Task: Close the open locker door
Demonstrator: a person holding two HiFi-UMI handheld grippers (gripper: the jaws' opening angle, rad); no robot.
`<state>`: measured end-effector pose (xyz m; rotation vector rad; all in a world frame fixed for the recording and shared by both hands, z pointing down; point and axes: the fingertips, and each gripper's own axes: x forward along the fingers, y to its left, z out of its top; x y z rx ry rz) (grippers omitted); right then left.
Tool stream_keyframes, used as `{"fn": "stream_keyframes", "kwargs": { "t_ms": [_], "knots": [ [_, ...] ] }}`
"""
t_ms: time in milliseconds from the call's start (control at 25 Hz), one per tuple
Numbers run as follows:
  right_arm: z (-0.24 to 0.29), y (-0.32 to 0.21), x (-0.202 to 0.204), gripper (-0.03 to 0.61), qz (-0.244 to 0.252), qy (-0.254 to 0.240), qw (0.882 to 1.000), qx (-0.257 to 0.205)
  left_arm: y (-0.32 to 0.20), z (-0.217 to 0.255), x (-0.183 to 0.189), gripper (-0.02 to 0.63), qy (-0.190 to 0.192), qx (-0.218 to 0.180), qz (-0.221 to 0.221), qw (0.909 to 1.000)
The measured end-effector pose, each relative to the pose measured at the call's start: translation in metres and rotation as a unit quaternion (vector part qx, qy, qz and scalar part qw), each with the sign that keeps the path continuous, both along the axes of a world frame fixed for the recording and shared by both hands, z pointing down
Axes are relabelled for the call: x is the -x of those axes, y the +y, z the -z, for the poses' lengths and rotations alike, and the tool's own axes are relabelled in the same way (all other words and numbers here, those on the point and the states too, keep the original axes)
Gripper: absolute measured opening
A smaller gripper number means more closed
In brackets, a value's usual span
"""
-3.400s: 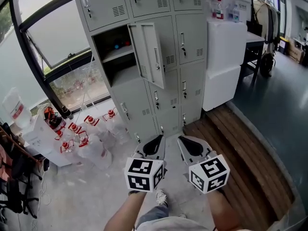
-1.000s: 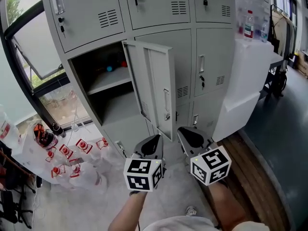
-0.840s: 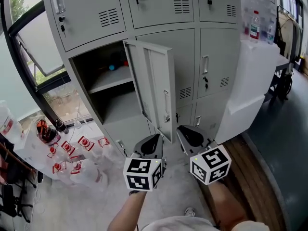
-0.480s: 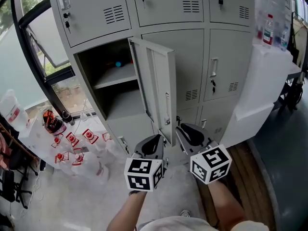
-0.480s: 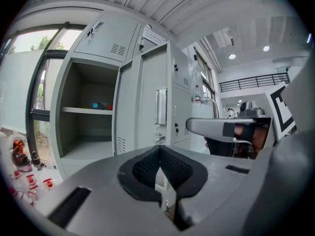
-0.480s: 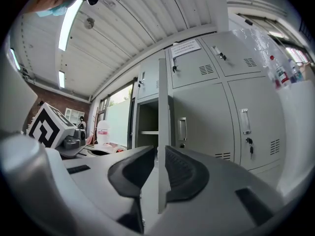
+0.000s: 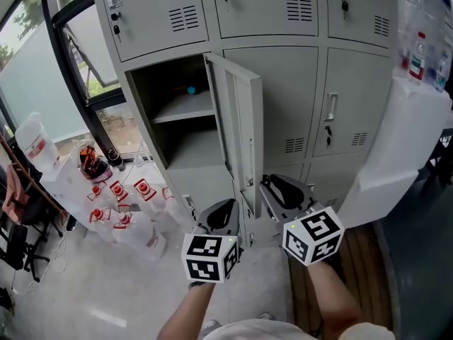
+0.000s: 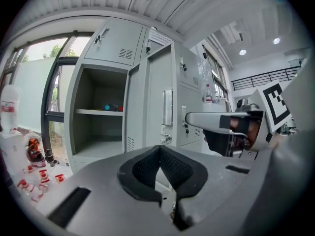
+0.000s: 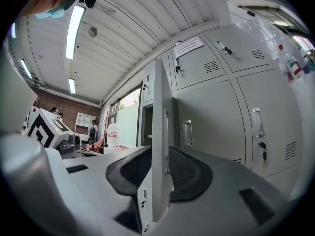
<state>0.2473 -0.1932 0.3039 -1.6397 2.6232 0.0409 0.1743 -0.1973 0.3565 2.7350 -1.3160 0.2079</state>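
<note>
The grey locker door [image 7: 241, 129] stands open, swung out from the middle compartment [image 7: 177, 129] and edge-on toward me. My right gripper [image 7: 266, 184] is at the door's lower free edge. In the right gripper view the door's edge [image 9: 158, 132] runs up between the jaws of the right gripper [image 9: 160, 156]. Those jaws are opening, and the pads do not clamp the door. My left gripper [image 7: 227, 207] hangs just left of the door's bottom corner. In the left gripper view the left gripper [image 8: 160, 150] is shut and empty, facing the door's inner face [image 8: 160, 102].
A shelf inside the open compartment carries small blue and red things [image 7: 191, 89]. Several red-capped bottles [image 7: 127, 204] lie on the floor at the left. A white cabinet [image 7: 403, 147] stands at the right on wooden boards [image 7: 357, 250]. Closed lockers [image 7: 340, 98] surround the open one.
I have come closer to the lockers. The right gripper has reached the open door's lower edge and its jaws have parted round it. The left gripper stays shut beside it.
</note>
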Motion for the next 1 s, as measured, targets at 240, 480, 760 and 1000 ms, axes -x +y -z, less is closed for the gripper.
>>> {"fn": "stream_keyframes", "kwargs": {
  "t_ms": [240, 480, 760, 1000],
  "knots": [
    [0.004, -0.009, 0.0, 0.086, 0.029, -0.005, 1.0, -0.002, -0.001, 0.001, 0.013, 0.008, 0.001, -0.001, 0.04, 0.9992],
    [0.004, -0.017, 0.004, 0.087, 0.051, 0.001, 0.999, 0.001, 0.0, -0.001, 0.016, 0.008, -0.001, 0.0, 0.061, 0.9981],
    [0.004, -0.018, 0.009, 0.094, 0.076, -0.002, 0.997, 0.002, -0.002, -0.003, 0.019, 0.008, -0.002, 0.0, 0.075, 0.9972],
    [0.003, -0.018, 0.017, 0.094, 0.096, -0.009, 0.995, 0.002, 0.0, -0.007, 0.023, 0.007, -0.005, 0.004, 0.085, 0.9964]
  ]
}}
